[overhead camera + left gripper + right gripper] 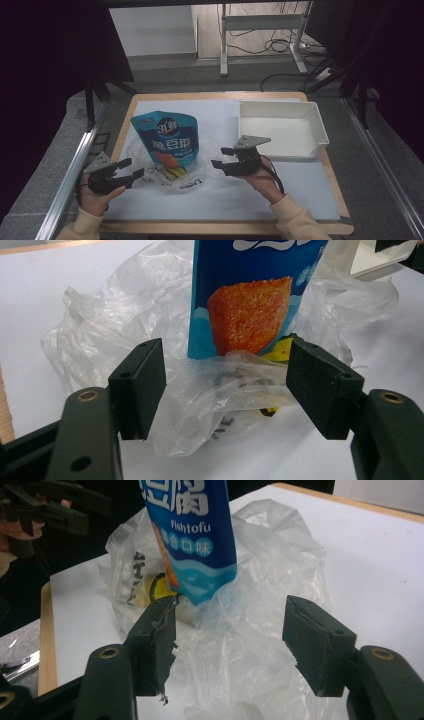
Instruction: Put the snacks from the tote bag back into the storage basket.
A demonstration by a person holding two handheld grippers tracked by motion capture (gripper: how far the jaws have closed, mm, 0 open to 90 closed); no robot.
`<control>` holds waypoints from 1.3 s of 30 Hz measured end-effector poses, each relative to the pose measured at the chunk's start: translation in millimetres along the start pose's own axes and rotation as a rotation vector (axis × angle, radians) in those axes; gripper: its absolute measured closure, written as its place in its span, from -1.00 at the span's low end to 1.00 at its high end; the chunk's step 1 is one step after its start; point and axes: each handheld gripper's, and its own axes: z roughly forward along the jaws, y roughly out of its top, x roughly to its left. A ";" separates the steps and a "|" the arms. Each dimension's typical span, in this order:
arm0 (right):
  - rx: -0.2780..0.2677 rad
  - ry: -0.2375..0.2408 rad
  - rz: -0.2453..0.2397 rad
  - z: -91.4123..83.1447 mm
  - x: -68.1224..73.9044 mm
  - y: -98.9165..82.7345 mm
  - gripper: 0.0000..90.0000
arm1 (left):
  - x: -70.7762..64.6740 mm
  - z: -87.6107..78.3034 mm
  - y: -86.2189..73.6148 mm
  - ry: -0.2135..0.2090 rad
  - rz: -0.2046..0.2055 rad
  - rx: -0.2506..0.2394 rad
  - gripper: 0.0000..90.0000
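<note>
Near the front-left of the worktop point(300, 200), a blue snack pouch point(169, 136) stands upright inside a crumpled clear plastic bag point(150, 172), with a small yellow item point(159, 586) tucked at its foot. The pouch appears to stay upright because the bag bunches around its base. Flanking the bag on either side are the left gripper point(131, 169) and the right gripper point(222, 157), a placement that suggests the bag is to be spread or peeled away from the pouch, one edge per tool. In the left gripper view, the jaws stand apart with a fold of the bag film lying between them; the pads do not press on it. In the right gripper view, the jaws are likewise apart, straddling loose film just below the corner of the pouch, with nothing clamped. One pad of the right gripper looks torn at its edge. A white tray point(320, 125) sits at the far right of the worktop, well apart from the bag; it is probably the destination for the contents. Legible markings: "3L" in a white roundel at the top of the pouch, large white Chinese characters beneath, and "Fishtofu" in Latin script in the right gripper view. Dark lettering on the bag film is too creased to read.
</note>
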 end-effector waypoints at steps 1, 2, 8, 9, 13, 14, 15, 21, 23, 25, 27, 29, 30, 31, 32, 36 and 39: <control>-0.005 -0.003 -0.002 -0.2 0.1 1.0 -0.16 | 0.1 0.2 0.3 0.000 0.001 0.000 -0.28; -0.009 -0.005 -0.001 -0.4 0.3 1.8 -0.16 | 0.1 0.6 0.6 -0.001 0.002 -0.001 -0.28; -0.046 -0.025 -0.002 -2.1 1.0 12.4 -0.21 | -1.8 2.0 0.8 -0.012 0.007 0.002 -0.29; -0.052 -0.023 -0.001 -2.2 1.0 14.8 -0.21 | -2.0 2.2 1.0 -0.013 0.007 0.003 -0.29; -0.076 -0.021 -0.012 -1.3 1.4 26.4 -0.21 | -2.7 2.6 1.8 -0.010 0.010 0.005 -0.29; -0.080 -0.020 -0.011 -0.6 1.4 28.9 -0.21 | -2.9 2.6 2.2 -0.010 0.010 0.004 -0.29; -0.083 -0.020 -0.014 0.2 1.2 31.3 -0.20 | -3.1 2.7 2.5 -0.009 0.010 0.004 -0.29; -0.097 0.001 -0.030 7.1 1.2 48.2 -0.13 | -3.6 3.4 3.2 -0.012 0.011 0.003 -0.29; -0.101 0.006 -0.033 10.4 0.9 54.2 -0.12 | -3.1 2.9 2.7 -0.012 0.010 0.003 -0.30; -0.101 0.015 -0.034 13.8 0.7 59.2 -0.11 | -2.6 2.4 2.1 -0.011 0.008 0.003 -0.30; -0.097 0.024 -0.037 18.6 1.0 65.4 -0.11 | -2.4 2.2 1.8 -0.010 0.006 0.003 -0.30; -0.097 0.029 -0.039 22.2 1.6 69.9 -0.11 | -2.6 2.3 2.1 -0.013 0.006 0.005 -0.30; -0.097 0.033 -0.044 24.6 1.9 72.9 -0.11 | -2.8 2.4 2.2 -0.014 0.006 0.004 -0.30; -0.098 0.036 -0.043 25.8 2.3 74.5 -0.11 | -2.9 2.6 2.2 -0.014 0.007 0.004 -0.30; -0.100 0.039 -0.046 28.0 2.5 77.0 -0.11 | -3.1 2.7 2.2 -0.014 0.006 0.003 -0.30; -0.102 0.042 -0.048 33.8 2.8 84.0 -0.10 | -2.6 1.8 2.2 -0.013 0.005 0.001 -0.30; -0.107 0.046 -0.049 37.1 1.3 88.2 -0.09 | -2.3 1.9 2.1 -0.015 0.005 0.002 -0.30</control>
